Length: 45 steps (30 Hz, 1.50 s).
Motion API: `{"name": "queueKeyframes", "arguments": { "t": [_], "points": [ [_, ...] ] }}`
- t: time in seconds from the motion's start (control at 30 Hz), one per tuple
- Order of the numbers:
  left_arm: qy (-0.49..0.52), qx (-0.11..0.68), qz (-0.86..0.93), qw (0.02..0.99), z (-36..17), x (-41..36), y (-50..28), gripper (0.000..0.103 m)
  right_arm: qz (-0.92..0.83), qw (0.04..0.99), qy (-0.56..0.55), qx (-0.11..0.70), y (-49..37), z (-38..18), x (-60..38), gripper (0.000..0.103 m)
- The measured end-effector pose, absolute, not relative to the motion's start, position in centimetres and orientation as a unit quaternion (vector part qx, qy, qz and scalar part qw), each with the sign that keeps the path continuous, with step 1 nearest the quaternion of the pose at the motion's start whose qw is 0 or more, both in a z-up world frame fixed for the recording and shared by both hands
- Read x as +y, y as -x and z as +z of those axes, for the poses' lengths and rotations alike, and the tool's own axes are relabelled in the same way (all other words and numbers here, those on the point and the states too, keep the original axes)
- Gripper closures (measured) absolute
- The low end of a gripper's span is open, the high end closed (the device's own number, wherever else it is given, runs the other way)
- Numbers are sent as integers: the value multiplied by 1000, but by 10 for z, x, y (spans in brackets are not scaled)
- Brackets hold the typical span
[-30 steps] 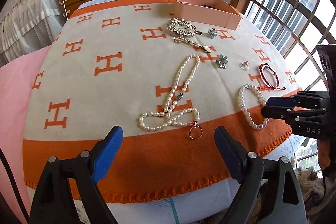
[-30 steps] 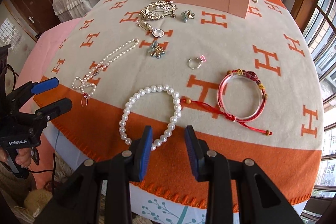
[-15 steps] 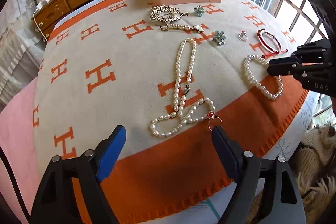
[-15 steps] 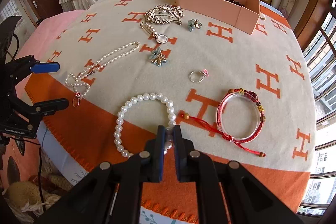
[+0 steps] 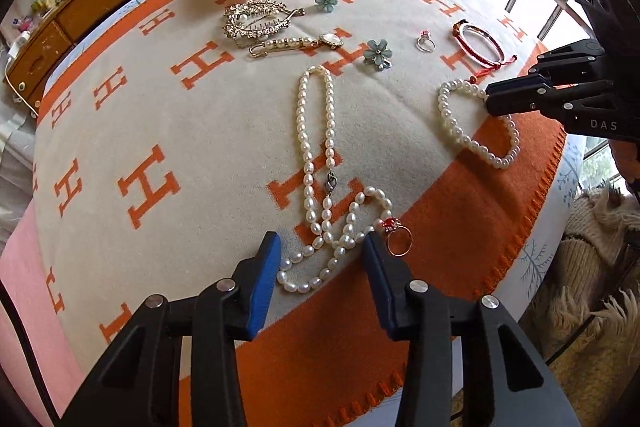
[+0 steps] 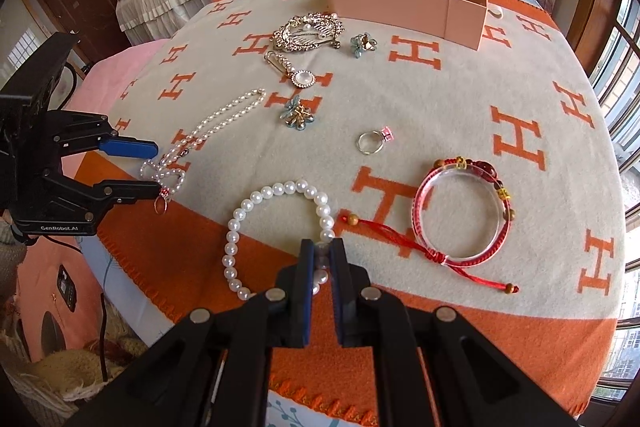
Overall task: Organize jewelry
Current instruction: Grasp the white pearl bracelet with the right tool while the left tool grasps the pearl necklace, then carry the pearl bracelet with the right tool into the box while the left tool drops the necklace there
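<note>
An orange-and-cream blanket [image 6: 460, 99] with H motifs covers the table, and a pink box [image 6: 400, 7] stands at its far side. The left tool [image 5: 320, 259] hangs with its blue-padded jaws wide apart, straddling the looped end of the long pearl necklace [image 5: 316, 155], which lies flat beside a gold ring [image 5: 400, 239]. The right tool [image 6: 321, 259] has its jaws pinched together on the near side of the round pearl bracelet [image 6: 240, 219], which rests across the blanket's orange border. A red cord bracelet [image 6: 464, 215] lies just beside it.
</note>
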<state>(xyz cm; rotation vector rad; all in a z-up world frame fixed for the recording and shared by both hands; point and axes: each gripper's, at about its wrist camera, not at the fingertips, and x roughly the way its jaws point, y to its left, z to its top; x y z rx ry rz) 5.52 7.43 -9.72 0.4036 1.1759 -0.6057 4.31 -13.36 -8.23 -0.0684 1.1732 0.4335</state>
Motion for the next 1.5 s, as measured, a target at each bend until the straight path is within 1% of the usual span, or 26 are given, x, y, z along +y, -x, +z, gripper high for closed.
{"name": "queueKeyframes", "arguments": {
  "t": [0.03, 0.1, 0.13, 0.17, 0.2, 0.4, 0.47, 0.67, 0.93, 1.1, 1.37, 1.5],
  "points": [
    [-188, 545, -282, 767, -97, 74, -57, 66, 205, 810, 29, 549, -44, -82, -134, 95],
    [-188, 554, -283, 760, -95, 73, -61, 87, 208, 808, 23, 550, -44, -83, -136, 95],
    [-185, 562, -280, 756, -94, 73, -64, 89, 209, 808, 20, 551, -45, -83, -137, 95],
    [-184, 568, -276, 753, -94, 71, -66, 94, 210, 807, 16, 551, -45, -83, -138, 95],
    [-182, 574, -273, 750, -95, 71, -68, 96, 212, 807, 14, 552, -45, -83, -140, 95],
    [-152, 590, -237, 757, -93, 68, -82, 98, 217, 806, -4, 551, -44, -83, -146, 95],
    [-139, 586, -224, 766, -92, 69, -83, 100, 218, 806, -10, 550, -44, -83, -148, 95],
    [-99, 567, -204, 792, -75, 70, -78, 100, 214, 808, -15, 548, -43, -78, -156, 96],
    [-63, 547, -175, 816, -47, 76, -76, 100, 223, 824, -25, 520, -38, -53, -162, 96],
    [-31, 512, -147, 846, -7, 83, -87, 100, 231, 842, -24, 487, -44, -21, -160, 96],
    [5, 423, -123, 897, 91, 77, -117, 100, 220, 891, -3, 398, -69, 66, -161, 96],
    [9, 384, -128, 914, 135, 59, -136, 100, 205, 910, 3, 360, -91, 103, -159, 96]
  ]
}}
